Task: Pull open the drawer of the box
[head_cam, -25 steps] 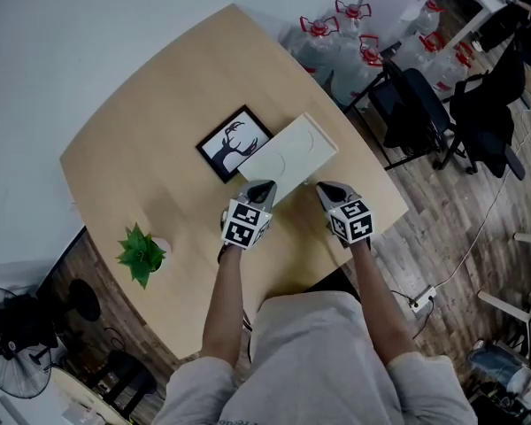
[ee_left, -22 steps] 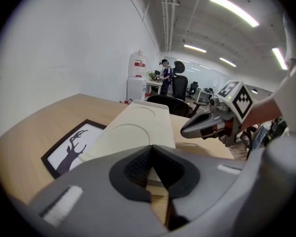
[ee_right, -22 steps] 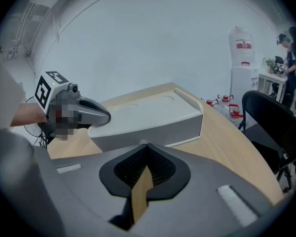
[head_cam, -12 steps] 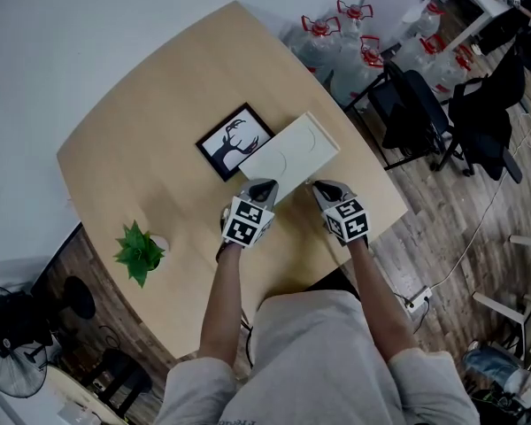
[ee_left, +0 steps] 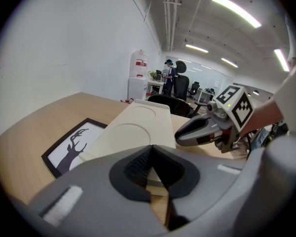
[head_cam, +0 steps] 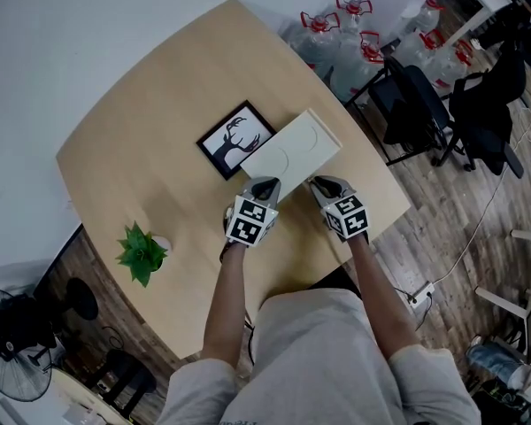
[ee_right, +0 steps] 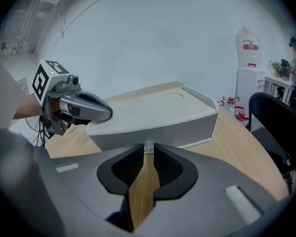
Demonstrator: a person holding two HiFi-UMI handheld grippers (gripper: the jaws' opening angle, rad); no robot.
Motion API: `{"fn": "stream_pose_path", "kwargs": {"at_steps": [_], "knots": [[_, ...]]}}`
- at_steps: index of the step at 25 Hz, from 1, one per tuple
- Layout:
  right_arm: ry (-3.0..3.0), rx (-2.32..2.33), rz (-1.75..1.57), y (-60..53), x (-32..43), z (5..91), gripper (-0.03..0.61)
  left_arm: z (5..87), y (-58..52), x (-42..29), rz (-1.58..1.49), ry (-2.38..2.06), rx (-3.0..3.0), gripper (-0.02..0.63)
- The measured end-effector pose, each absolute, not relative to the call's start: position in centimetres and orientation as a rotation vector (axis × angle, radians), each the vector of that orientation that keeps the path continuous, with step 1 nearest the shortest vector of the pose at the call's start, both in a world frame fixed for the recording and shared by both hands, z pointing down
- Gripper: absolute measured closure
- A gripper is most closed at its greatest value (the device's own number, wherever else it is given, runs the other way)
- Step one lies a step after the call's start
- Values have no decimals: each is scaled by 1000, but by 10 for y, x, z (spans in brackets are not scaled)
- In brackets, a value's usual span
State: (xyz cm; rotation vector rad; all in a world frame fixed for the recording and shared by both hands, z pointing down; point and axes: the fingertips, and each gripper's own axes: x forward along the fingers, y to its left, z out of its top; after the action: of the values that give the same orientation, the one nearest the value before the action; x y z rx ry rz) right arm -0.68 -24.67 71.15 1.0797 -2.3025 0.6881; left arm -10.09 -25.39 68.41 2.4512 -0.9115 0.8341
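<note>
Right gripper view tells the story: our right tongs (ee_right: pixel 148 151) are pinching the small clear knob (ee_right: pixel 148 145) on the side of the box (ee_right: pixel 158 115), and the drawer looks flush, not yet out. Our left tongs (ee_left: pixel 150 151) are pressed together, empty, with the tip at the box's near corner; whether it touches we cannot tell. We reckon it's there to brace the box against sliding. The box lies toward the right edge of the table (head_cam: pixel 150 104), just beside a deer picture (head_cam: pixel 234 140). The call now: a straight, gentle pull, since that knob is tiny and could slip.
</note>
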Motion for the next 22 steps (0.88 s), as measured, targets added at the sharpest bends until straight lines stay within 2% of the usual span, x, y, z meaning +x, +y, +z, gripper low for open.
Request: {"fn": "stream_pose_path", "kwargs": {"at_steps": [8,22], "knots": [[-2305,1023,696,-250,-15,716,489,683,-254,-100,831,-912,2440,561],[-2257,1026,675,-254,-13,726,489,689,-256,-104,826,-947,2438,561]]}}
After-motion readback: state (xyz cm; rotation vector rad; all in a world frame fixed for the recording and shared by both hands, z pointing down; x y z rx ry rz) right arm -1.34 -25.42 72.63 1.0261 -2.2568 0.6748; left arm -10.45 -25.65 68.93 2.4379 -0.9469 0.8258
